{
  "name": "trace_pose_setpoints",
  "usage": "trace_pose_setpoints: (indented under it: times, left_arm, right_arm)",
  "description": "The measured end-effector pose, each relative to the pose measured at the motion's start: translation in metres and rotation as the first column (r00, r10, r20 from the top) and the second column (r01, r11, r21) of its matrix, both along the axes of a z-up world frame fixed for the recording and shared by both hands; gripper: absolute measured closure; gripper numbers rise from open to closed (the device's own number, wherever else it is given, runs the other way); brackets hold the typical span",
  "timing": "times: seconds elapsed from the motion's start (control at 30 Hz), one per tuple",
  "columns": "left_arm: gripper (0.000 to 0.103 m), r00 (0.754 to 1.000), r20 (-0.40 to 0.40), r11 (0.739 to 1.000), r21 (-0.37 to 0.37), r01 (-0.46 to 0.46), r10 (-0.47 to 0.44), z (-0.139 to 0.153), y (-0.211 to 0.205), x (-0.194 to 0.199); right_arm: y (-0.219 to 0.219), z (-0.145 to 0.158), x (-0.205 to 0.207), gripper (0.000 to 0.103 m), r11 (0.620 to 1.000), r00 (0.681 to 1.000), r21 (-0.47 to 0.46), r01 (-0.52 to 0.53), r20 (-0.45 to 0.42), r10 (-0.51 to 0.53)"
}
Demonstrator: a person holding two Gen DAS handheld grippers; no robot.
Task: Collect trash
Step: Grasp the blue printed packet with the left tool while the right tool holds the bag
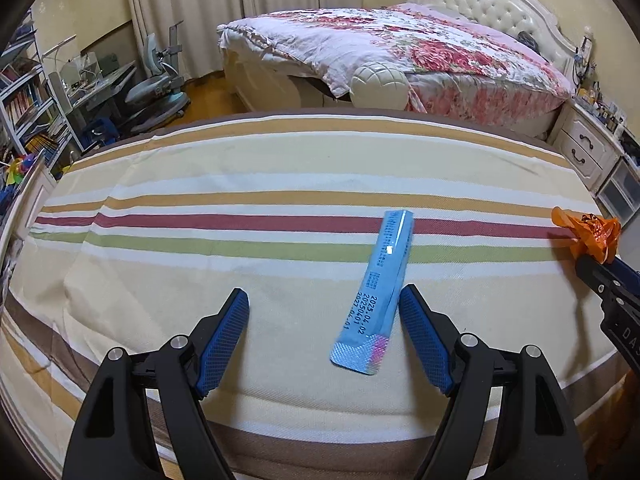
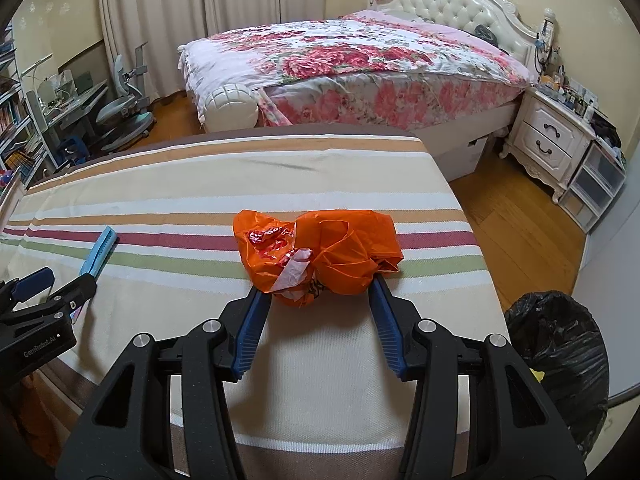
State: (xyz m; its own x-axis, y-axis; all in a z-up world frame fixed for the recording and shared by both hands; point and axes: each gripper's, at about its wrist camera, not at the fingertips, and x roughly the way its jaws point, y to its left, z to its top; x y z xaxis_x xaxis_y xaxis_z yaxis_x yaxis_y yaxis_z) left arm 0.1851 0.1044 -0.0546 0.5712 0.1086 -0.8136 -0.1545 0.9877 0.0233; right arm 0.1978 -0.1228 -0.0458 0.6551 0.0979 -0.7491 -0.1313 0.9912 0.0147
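A crumpled orange plastic bag (image 2: pixel 320 248) with red and white scraps lies on the striped tablecloth (image 2: pixel 320 380). My right gripper (image 2: pixel 319 286) is shut on its near end, a blue pad against each side. In the left wrist view the same orange bag (image 1: pixel 592 236) shows at the far right edge. A long blue sachet wrapper (image 1: pixel 384 280) lies flat on the cloth between the fingers of my left gripper (image 1: pixel 323 290). That gripper is open, its right pad close beside the wrapper. From the right wrist view, the wrapper (image 2: pixel 98 252) and left gripper (image 2: pixel 68 276) sit at the left.
A bin with a black liner (image 2: pixel 560 356) stands on the floor off the table's right edge. Beyond the table are a bed with a floral quilt (image 2: pixel 340 60), a white nightstand (image 2: pixel 552 136) and a desk with a chair (image 1: pixel 156 80) at the left.
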Motion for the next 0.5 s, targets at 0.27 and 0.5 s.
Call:
trace_pose_setpoints:
  times: [0.27, 0.5]
  left_arm:
    - [0.054, 0.995, 0.033, 0.995, 0.01, 0.098, -0.099, 0.001, -0.014, 0.005]
    - [0.082, 0.991, 0.051, 0.992, 0.011, 0.123, -0.124, 0.002, -0.012, -0.001]
  right_arm:
    - [0.001, -0.001, -0.001, 0.054, 1.0, 1.0, -0.008, 0.004, -0.005, -0.004]
    - [0.002, 0.0, -0.006, 0.054, 1.0, 1.0, -0.016, -0.002, -0.001, 0.002]
